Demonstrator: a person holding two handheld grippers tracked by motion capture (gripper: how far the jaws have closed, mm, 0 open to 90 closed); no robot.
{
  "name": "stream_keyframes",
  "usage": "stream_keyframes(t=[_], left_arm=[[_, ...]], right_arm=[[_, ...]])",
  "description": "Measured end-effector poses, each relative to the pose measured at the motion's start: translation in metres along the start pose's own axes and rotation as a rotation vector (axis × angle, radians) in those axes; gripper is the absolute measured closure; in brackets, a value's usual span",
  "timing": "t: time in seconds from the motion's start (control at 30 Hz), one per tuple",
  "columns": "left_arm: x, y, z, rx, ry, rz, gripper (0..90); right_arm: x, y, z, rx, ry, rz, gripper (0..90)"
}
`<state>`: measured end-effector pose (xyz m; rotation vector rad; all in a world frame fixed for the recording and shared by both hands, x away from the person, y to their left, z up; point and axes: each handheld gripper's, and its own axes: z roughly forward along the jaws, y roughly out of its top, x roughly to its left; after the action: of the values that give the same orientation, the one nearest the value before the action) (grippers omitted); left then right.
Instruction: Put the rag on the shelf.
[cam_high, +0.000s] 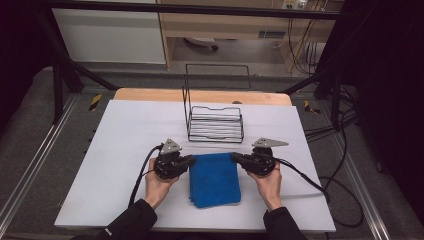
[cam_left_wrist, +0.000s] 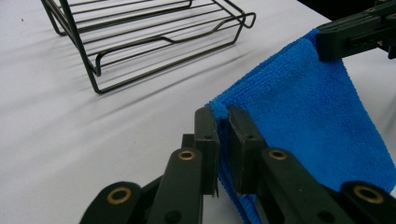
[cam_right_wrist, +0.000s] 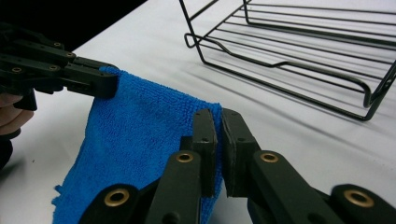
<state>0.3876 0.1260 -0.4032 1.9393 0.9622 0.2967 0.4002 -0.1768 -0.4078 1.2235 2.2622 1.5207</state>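
Observation:
A folded blue microfibre cloth (cam_high: 215, 179) lies on the white table cover between my two grippers, its far edge lifted. My left gripper (cam_high: 191, 160) is shut on the cloth's far left corner (cam_left_wrist: 219, 108); in the left gripper view its jaws pinch the blue cloth (cam_left_wrist: 303, 116) there. My right gripper (cam_high: 234, 157) is shut on the far right corner, and the right gripper view shows the cloth (cam_right_wrist: 140, 140) clamped between its jaws (cam_right_wrist: 217, 112). Each gripper view also shows the other gripper holding its corner farther off.
A black wire rack (cam_high: 215, 122) stands just behind the cloth, near the table's far edge; it appears in the left gripper view (cam_left_wrist: 154, 37) and the right gripper view (cam_right_wrist: 299, 51). The white table cover (cam_high: 115, 145) spreads to both sides. Cables trail from both grippers.

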Motion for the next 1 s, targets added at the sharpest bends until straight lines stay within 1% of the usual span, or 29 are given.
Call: stream_keyframes(t=[0.07,0.1,0.13,0.17,0.27,0.37,0.57,0.77,1.0], left_arm=[[-0.001,0.001,-0.003,-0.005,0.007,0.016,82.3],[-0.002,0.002,-0.004,-0.017,0.005,0.011,82.3],[-0.003,0.003,-0.006,-0.023,0.01,0.016,82.3],[-0.003,0.004,-0.007,-0.03,0.002,0.01,82.3],[-0.005,0.007,-0.012,-0.05,-0.001,0.011,82.3],[-0.007,0.009,-0.016,-0.067,0.005,0.025,82.3],[-0.011,0.013,-0.024,-0.1,0.003,0.03,82.3],[-0.013,0.017,-0.031,-0.124,-0.001,0.031,82.3],[-0.015,0.021,-0.036,-0.144,0.007,0.042,82.2]], right_arm=[[0.002,0.002,-0.003,-0.009,-0.004,-0.01,85.7],[0.003,0.003,-0.004,-0.016,-0.006,-0.02,85.7],[0.004,0.003,-0.005,-0.022,-0.005,-0.023,85.7],[0.005,0.004,-0.006,-0.031,-0.006,-0.028,85.7],[0.007,0.006,-0.01,-0.05,-0.006,-0.034,85.7],[0.009,0.007,-0.012,-0.066,-0.008,-0.042,85.7],[0.013,0.011,-0.018,-0.105,-0.006,-0.049,85.7],[0.018,0.016,-0.025,-0.136,-0.002,-0.068,85.7],[0.023,0.02,-0.031,-0.16,-0.003,-0.083,85.6]])
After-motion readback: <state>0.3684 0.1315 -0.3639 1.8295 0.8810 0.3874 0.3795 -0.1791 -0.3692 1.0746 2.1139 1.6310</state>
